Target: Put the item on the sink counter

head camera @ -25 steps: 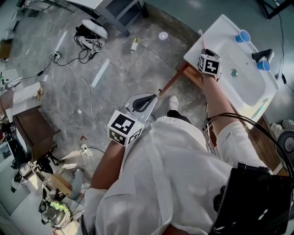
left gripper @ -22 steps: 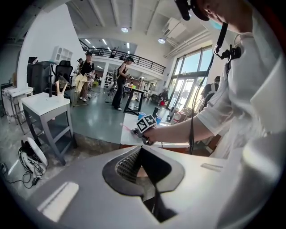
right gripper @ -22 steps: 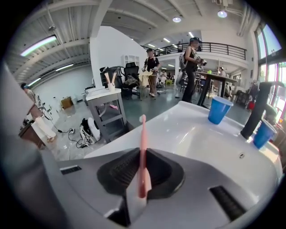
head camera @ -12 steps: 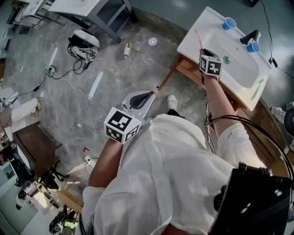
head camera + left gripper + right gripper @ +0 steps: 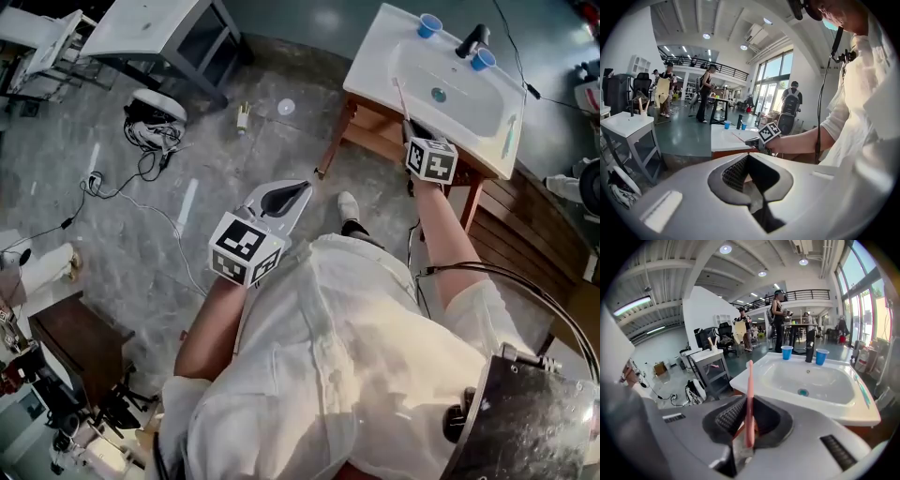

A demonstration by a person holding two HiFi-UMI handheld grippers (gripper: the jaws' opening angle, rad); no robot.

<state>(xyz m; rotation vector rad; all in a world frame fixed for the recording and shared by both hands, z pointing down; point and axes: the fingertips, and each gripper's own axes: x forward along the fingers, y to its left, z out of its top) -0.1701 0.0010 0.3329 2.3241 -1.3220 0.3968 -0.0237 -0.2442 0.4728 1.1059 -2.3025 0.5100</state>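
Open workshop, grey floor; a white sink (image 5: 372, 67) stands ahead. The right gripper (image 5: 743, 426) is clamped on a pink toothbrush (image 5: 749, 394), carried upright just short of the sink's front rim, probably to clear it. The left gripper (image 5: 749, 172), jaws together and empty, hangs aside.
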